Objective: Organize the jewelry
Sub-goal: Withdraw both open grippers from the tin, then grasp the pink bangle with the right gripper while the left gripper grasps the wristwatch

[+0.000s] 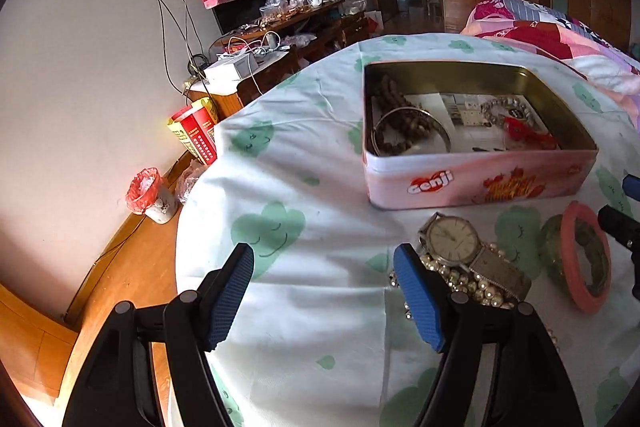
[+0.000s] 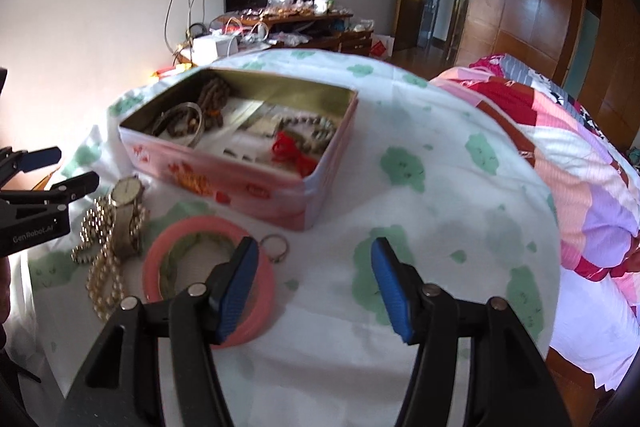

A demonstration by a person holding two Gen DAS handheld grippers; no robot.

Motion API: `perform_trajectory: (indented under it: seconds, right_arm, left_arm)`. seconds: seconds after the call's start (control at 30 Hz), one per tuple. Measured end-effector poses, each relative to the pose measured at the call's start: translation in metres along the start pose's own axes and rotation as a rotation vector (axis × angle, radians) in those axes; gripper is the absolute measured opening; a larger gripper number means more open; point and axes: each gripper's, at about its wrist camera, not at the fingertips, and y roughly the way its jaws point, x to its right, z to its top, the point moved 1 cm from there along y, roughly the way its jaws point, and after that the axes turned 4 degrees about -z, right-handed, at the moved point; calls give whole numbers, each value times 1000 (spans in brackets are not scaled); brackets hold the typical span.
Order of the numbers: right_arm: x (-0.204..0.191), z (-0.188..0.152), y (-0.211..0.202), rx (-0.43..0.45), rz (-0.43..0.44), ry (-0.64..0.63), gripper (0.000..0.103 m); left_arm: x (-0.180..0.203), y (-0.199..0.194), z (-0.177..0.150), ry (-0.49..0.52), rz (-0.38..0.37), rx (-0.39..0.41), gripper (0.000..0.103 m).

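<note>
loose pieces waiting, both claws spread

the left gripper [image 1: 324, 291] and right gripper [image 2: 314, 285] hold nothing. the tin [image 1: 476, 183] already holds beads and a bangle; a wristwatch [image 1: 456, 241], pearl strand [image 2: 102, 283], pink bangle [image 2: 208, 281] and ring [image 2: 276, 247] lie at its six o'clock — my guess, the bangle goes next, pinched at its rim.

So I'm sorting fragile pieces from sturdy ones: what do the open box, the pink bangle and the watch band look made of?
Box: likely tin, glossy printed outside, brassy reflective inside. Pink bangle: probably plastic or resin, opaque, uniform, smooth. Watch band: seemingly metal mesh, silvery with fine woven texture.
</note>
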Motion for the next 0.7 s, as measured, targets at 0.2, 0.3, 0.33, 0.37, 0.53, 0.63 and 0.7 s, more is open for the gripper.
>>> perform_trajectory:
  seconds: [0.2, 0.3, 0.33, 0.37, 0.53, 0.63, 0.7]
  right_arm:
    - [-10, -8, 5, -22, 9, -47, 47]
    - [-12, -12, 10, -38, 10, -57, 41]
    - [-13, -13, 11, -47, 9, -62, 41]
    - [-15, -14, 13, -55, 8, -78, 40]
    - [-23, -17, 8, -41, 45, -119, 11]
    - [-16, -20, 5, -29, 27, -79, 11]
    - [-6, -18, 0, -9, 21, -46, 11]
  left_arm:
    - [6, -2, -1, 6, -26, 6, 73]
    - [11, -6, 0, 15, -40, 15, 73]
    - [13, -7, 1, 15, -47, 16, 73]
    - [15, -7, 1, 15, -53, 16, 73]
    - [16, -4, 4, 7, -64, -3, 73]
    - [13, -4, 6, -9, -65, -9, 73]
    - [12, -4, 8, -22, -77, -13, 73]
